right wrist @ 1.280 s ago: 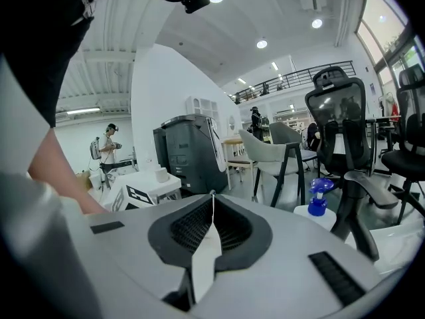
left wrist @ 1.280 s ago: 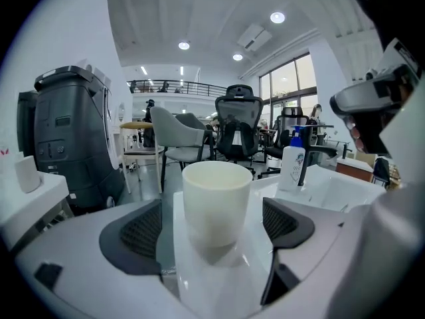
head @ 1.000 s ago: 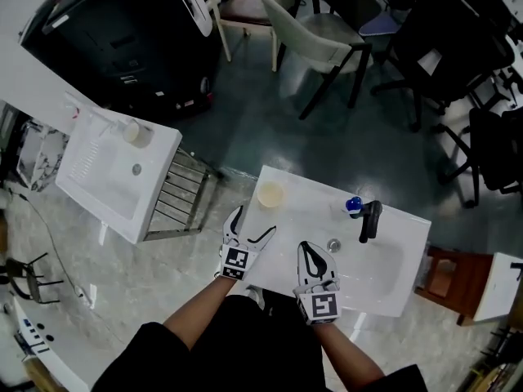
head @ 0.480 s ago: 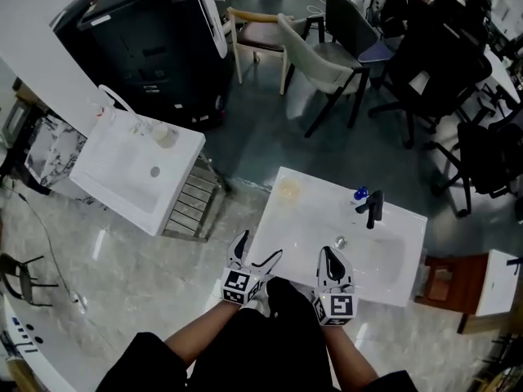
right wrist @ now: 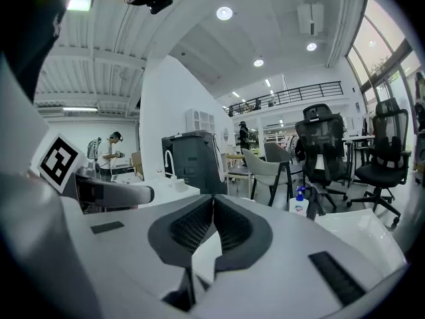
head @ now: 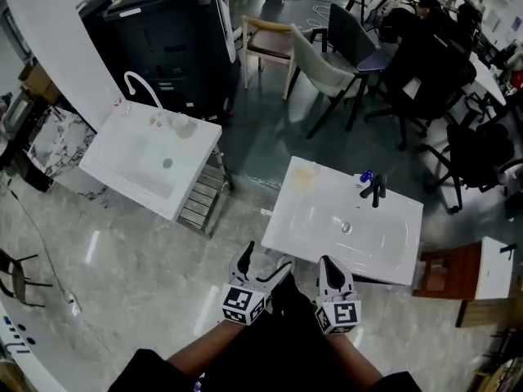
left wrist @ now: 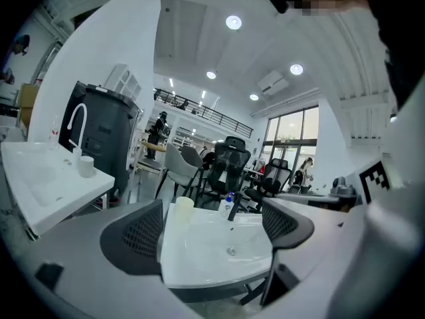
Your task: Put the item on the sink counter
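Observation:
The white sink counter [head: 315, 219] stands ahead of me, with a black faucet [head: 377, 190] at its far edge. A pale yellow cup [head: 305, 172] rests on its far left corner, and a blue-capped bottle [head: 365, 176] is beside the faucet. My left gripper [head: 264, 261] is open and empty, just short of the counter's near edge. The right gripper [head: 328, 266] is shut with nothing in it. In the left gripper view the counter [left wrist: 212, 248] and cup [left wrist: 184, 207] show between the open jaws. The bottle [right wrist: 300, 203] appears beyond the shut right gripper [right wrist: 212, 226].
A second white sink [head: 131, 166] with a white faucet [head: 139, 84] and a cup [head: 184, 125] stands to the left, by a black cabinet [head: 163, 31]. Chairs [head: 327, 51] and office chairs [head: 433, 72] crowd the far side. A brown stool [head: 441, 272] is at the right.
The view has pulled back from the sink counter. Both grippers have come off its near edge and now hang in front of it. The left stays open and the right stays shut.

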Demonstrator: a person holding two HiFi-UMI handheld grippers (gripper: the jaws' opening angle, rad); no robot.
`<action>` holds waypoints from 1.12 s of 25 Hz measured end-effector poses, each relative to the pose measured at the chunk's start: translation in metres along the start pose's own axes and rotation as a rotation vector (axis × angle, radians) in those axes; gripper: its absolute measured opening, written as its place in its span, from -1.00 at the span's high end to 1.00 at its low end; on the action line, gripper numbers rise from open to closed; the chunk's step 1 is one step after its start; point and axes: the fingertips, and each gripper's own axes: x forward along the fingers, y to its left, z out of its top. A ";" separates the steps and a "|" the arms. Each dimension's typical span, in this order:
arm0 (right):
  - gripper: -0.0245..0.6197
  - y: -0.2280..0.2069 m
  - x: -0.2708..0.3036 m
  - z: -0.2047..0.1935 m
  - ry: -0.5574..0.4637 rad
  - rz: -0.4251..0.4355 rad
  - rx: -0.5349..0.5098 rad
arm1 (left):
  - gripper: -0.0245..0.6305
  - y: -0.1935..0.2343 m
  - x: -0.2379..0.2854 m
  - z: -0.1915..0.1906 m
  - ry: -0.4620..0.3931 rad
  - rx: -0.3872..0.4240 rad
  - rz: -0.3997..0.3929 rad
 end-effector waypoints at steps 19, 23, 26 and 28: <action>0.82 0.070 -0.130 0.008 -0.083 0.057 0.003 | 0.61 -0.104 -0.123 0.034 -0.168 0.018 -0.193; 0.82 0.047 -0.174 0.008 -0.097 0.021 0.015 | 0.85 -0.149 -0.122 0.023 -0.149 0.071 -0.169; 0.82 0.034 -0.211 0.009 -0.091 -0.014 0.007 | 0.87 -0.185 -0.120 0.007 -0.087 0.123 -0.151; 0.82 0.028 -0.234 0.012 -0.102 -0.030 0.003 | 0.87 -0.206 -0.121 -0.001 -0.065 0.154 -0.136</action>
